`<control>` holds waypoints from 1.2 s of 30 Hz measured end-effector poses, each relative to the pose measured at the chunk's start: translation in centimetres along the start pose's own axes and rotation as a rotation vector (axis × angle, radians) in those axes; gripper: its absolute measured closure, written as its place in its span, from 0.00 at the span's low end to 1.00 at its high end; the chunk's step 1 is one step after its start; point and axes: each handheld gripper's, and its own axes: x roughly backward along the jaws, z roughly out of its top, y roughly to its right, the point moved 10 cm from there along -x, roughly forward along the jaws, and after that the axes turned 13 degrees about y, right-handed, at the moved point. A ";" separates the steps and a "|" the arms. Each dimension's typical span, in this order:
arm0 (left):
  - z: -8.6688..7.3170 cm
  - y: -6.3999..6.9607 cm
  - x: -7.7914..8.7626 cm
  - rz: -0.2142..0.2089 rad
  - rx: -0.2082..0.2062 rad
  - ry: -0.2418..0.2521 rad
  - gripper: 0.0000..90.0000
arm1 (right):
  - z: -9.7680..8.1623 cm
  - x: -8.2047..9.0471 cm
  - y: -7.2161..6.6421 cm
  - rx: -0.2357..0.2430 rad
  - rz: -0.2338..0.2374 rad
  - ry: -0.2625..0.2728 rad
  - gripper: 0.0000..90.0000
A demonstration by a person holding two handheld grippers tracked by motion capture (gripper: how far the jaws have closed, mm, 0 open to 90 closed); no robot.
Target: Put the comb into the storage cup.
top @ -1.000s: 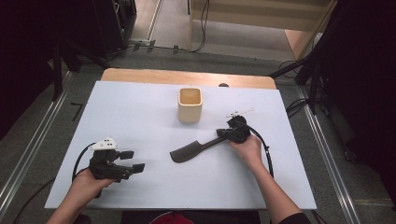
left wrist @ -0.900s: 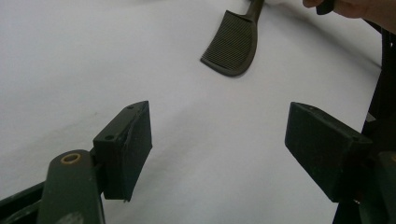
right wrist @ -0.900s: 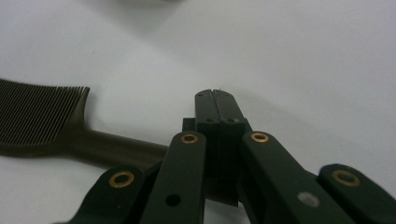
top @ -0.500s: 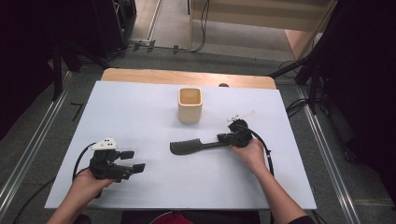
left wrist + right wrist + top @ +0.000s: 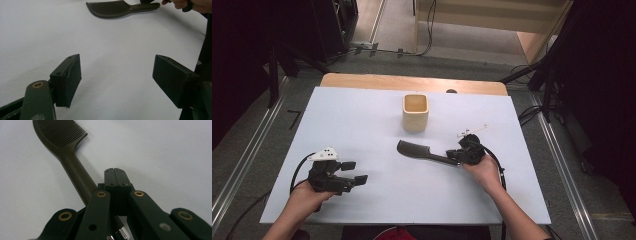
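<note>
White table (image 5: 362,115), beige cup (image 5: 415,113) upright

Black fine-toothed comb (image 5: 424,152), cream square cup (image 5: 415,113), white tabletop (image 5: 362,120), black grippers (image 5: 459,159) with brass-coloured rivets.

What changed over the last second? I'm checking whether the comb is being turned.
The right gripper, jaws shut, has pushed the dark plastic comb's handle, swinging its toothed head toward the table's far side. The left gripper, open, and the beige square cup stayed put.
</note>
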 end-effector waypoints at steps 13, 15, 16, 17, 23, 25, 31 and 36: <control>0.1 -0.1 0.1 0.004 0.001 0.003 0.27 | -0.7 0.4 -1.1 0.005 0.022 -0.011 0.98; 0.0 -0.1 0.0 0.002 0.001 0.001 0.27 | -0.8 0.5 -1.2 0.000 0.028 -0.018 0.98; 0.0 -0.1 0.0 0.004 0.001 0.001 0.27 | -0.8 0.5 -1.2 0.000 0.026 -0.019 0.98; 0.1 -0.1 0.0 0.002 0.001 0.000 0.27 | -0.8 0.5 -1.3 0.002 0.026 -0.020 0.98; 0.2 -0.1 0.1 -0.001 0.009 0.009 0.27 | -0.5 0.7 -0.9 0.023 0.000 0.001 0.88; 0.2 -0.1 0.1 -0.001 0.008 0.009 0.27 | -0.3 1.0 -0.7 0.020 -0.003 0.008 0.87; 0.2 -0.1 0.1 -0.003 0.008 0.008 0.27 | 1.4 4.0 -1.0 -0.021 0.033 0.129 0.58; 0.2 -0.1 0.0 -0.004 0.013 0.010 0.27 | 1.5 5.0 -1.9 -0.030 0.080 0.164 0.49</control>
